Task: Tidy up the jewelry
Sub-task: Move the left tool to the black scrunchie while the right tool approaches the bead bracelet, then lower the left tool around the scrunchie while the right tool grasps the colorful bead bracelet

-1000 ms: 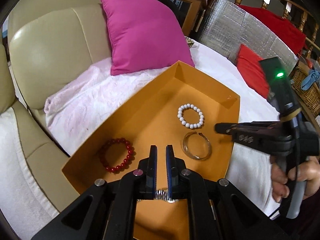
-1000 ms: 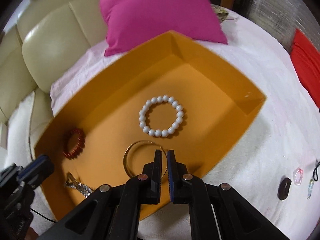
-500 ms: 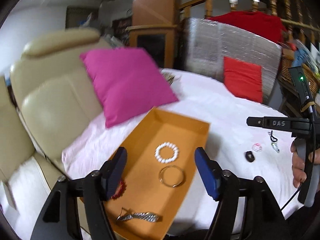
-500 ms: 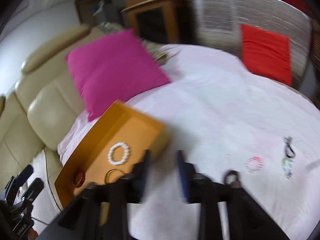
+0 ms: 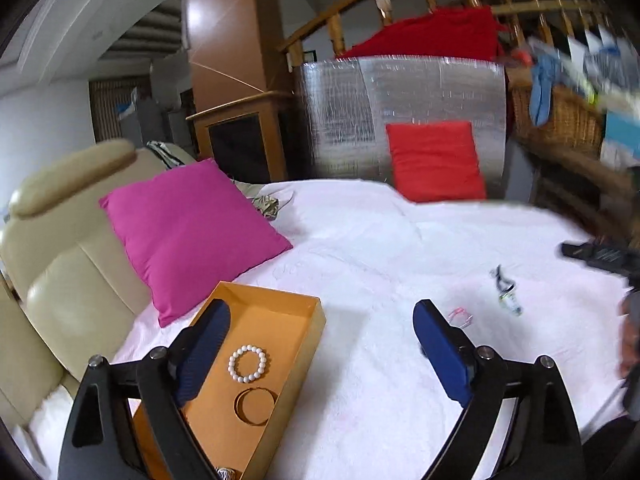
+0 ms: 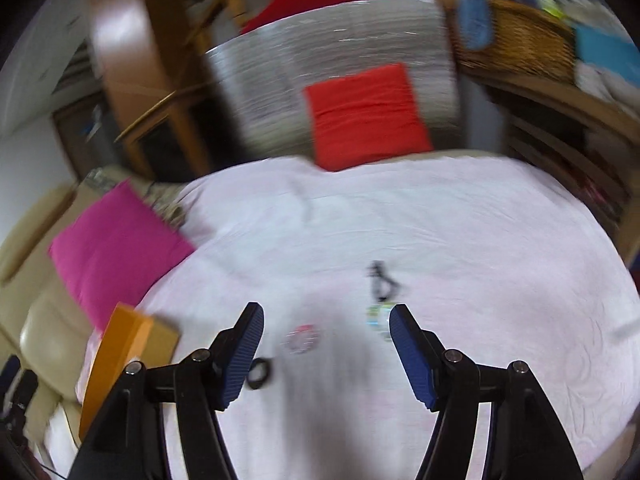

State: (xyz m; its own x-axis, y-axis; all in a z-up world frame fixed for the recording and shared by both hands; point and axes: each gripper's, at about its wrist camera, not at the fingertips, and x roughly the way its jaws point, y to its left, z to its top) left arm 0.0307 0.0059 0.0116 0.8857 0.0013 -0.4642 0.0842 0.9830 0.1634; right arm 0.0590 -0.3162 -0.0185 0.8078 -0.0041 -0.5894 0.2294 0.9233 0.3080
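An orange tray (image 5: 288, 320) sits on the white sheet and holds a white bead bracelet (image 5: 247, 363), a clear bangle (image 5: 256, 406) and a metal link band (image 5: 226, 473) at the bottom edge. My left gripper (image 5: 320, 308) hovers above the tray's right side, its jaws opening with nothing between them. My right gripper (image 6: 327, 312) stands open and empty over the sheet. Just ahead of it lie a pink bracelet (image 6: 300, 338), a black ring (image 6: 258, 372) and a black cord piece (image 6: 380, 284). The tray (image 6: 120, 352) is far to its left.
A magenta pillow (image 5: 188, 232) leans on the cream sofa (image 5: 68, 280) behind the tray. A red cushion (image 5: 436, 160) rests against a silver panel at the back. A wicker basket (image 5: 560, 120) stands at the far right. A hand (image 5: 628, 344) shows at the right edge.
Both grippers went from shut to open and pulled up and back from the tray. The metal band now lies loose in the tray. The right gripper swung right, over the loose pieces.
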